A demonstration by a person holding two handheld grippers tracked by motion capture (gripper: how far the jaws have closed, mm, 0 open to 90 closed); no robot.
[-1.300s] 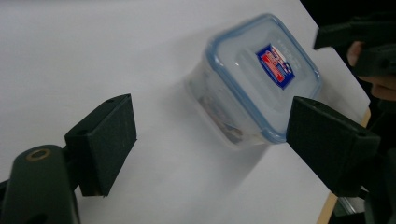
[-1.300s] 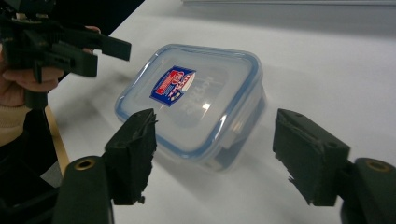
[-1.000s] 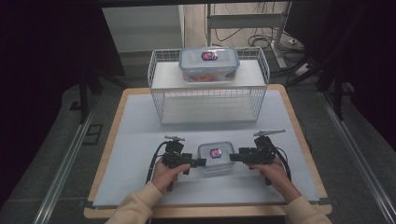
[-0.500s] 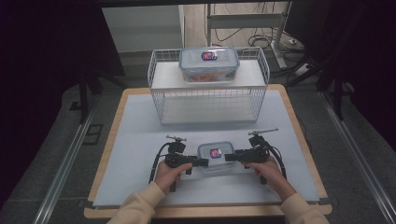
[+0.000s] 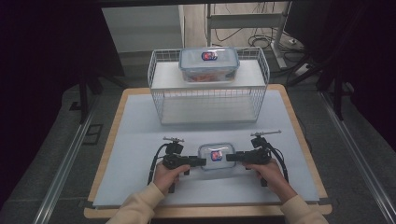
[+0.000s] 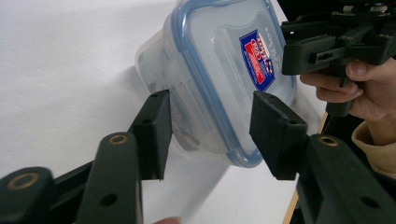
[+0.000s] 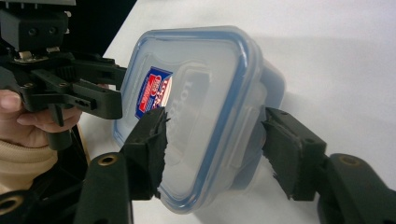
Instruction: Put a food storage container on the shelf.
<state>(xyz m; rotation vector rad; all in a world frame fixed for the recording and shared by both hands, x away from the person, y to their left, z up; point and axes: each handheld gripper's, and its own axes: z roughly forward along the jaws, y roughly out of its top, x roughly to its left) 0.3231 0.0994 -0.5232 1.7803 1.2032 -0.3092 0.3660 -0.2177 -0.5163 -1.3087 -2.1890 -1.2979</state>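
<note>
Since a second ago both tools have closed in on the small lidded container (image 5: pixel 216 156) near the table's (image 5: pixel 140 140) front edge. The left tool (image 5: pixel 200 162) straddles its left end, jaws parted (not gripping); the right tool (image 5: pixel 232 157) likewise. Behind, the wire basket (image 5: pixel 159 100) carries a larger container (image 5: pixel 208 64) with reddish contents.

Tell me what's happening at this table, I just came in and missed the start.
A person holds a hand-held gripper in each hand, working a small clear container with a blue-rimmed lid on the white table. The left hand-held gripper and the right hand-held gripper flank its two ends, jaws open around its edges. A larger lidded container sits on top of the wire rack at the back.
</note>
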